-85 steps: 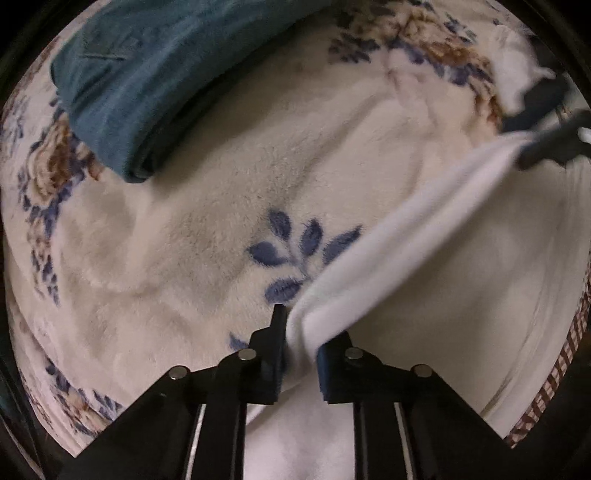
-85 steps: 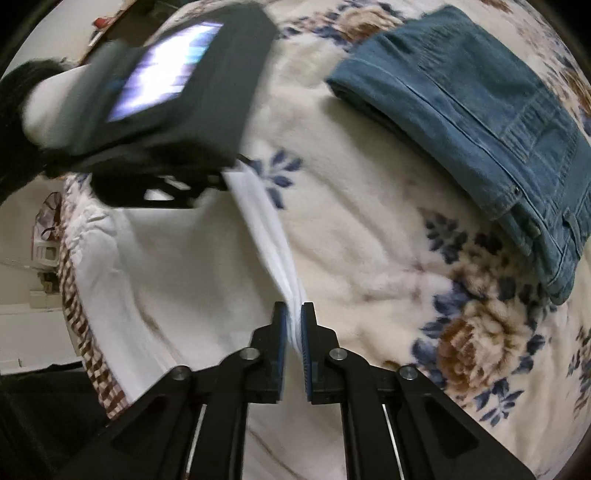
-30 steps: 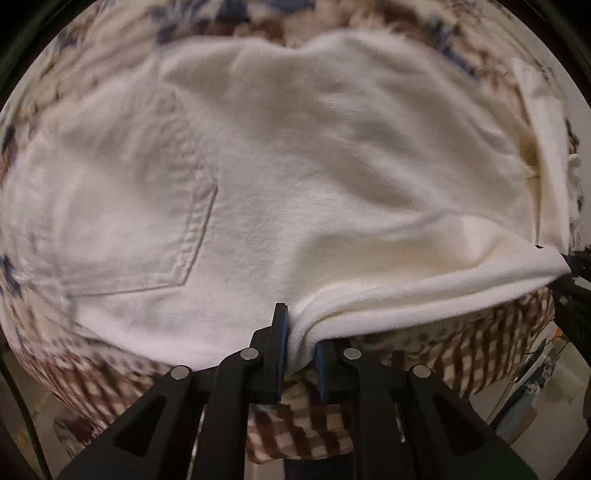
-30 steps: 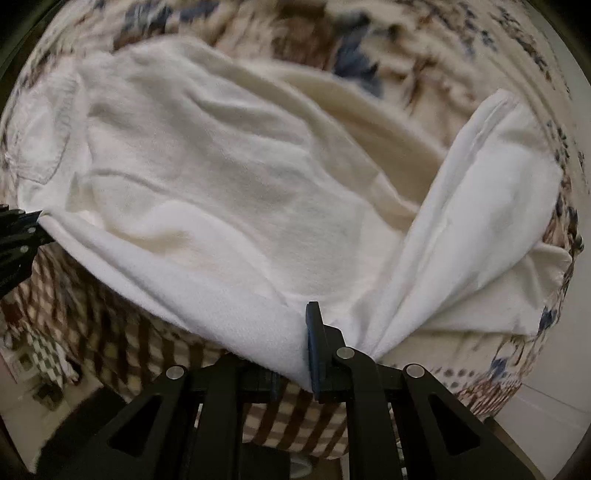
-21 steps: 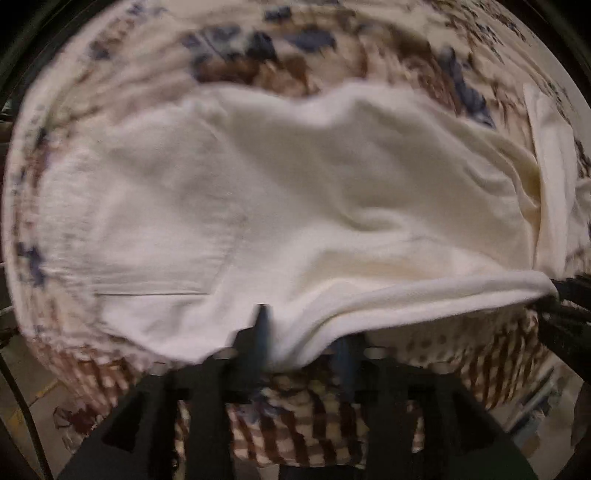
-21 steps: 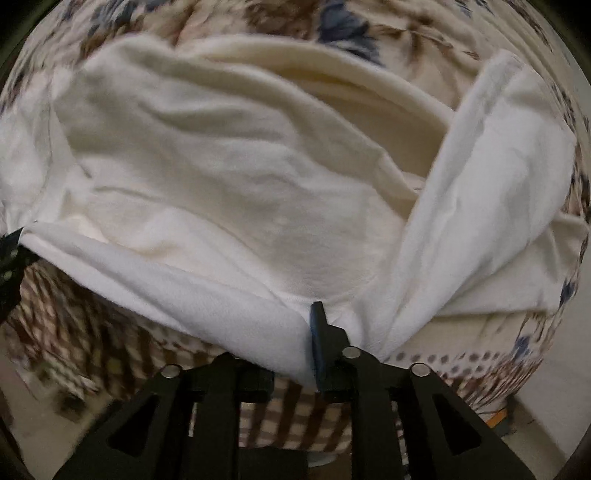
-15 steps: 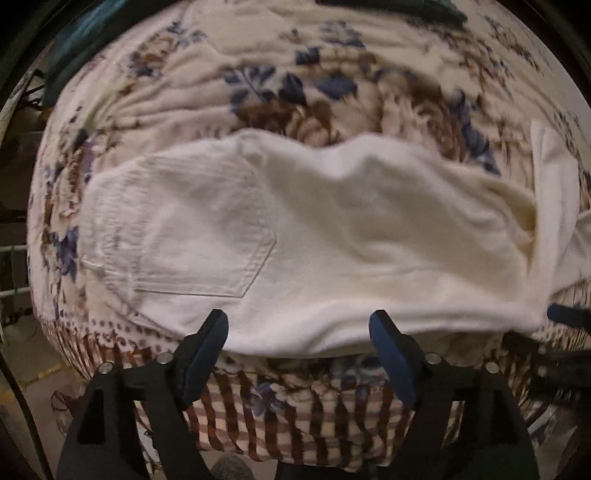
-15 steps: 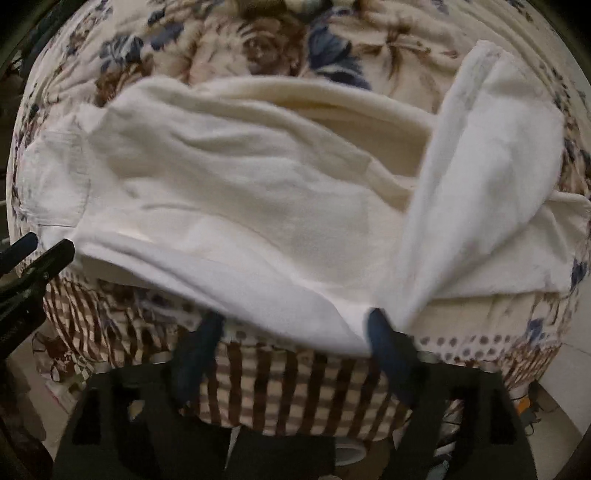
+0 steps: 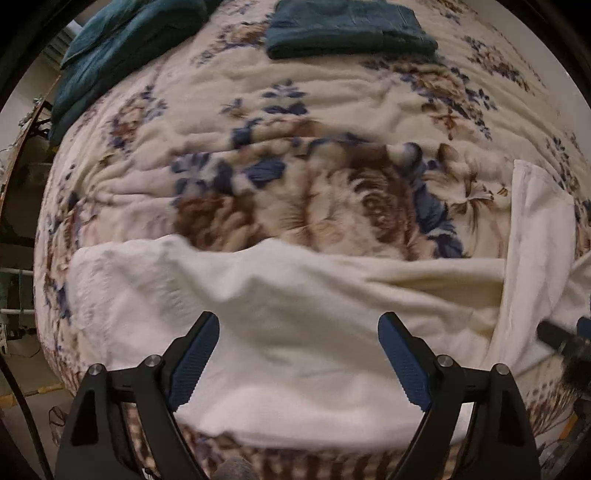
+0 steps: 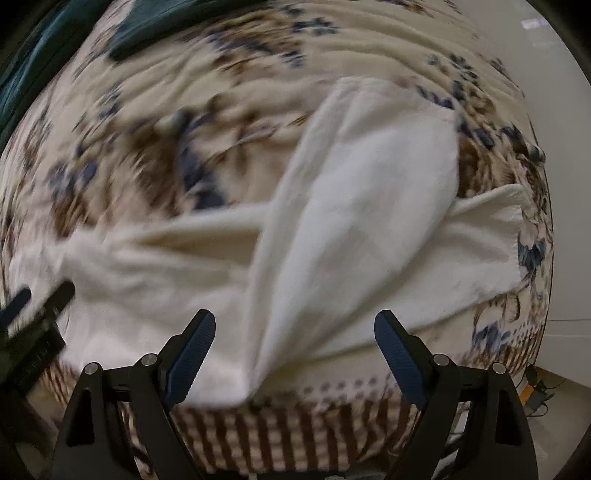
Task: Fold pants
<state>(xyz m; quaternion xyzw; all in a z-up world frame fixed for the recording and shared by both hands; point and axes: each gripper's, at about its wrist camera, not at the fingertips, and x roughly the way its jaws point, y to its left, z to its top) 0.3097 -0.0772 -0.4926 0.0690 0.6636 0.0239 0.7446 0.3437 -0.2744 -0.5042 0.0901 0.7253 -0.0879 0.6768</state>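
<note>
Pants (image 9: 295,332): one white pair, two teal.

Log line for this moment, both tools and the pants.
left tool: open | right tool: open | white pants: released, lying on floral blanket near bed edge | one leg crossed over

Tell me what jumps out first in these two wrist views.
The white pants dominate, spread along the near edge of the floral blanket, with one leg flipped diagonally across the rest. Both the left gripper and right gripper hover wide open over the fabric, holding nothing. Folded dark teal pants sit at the blanket's far side.
</note>
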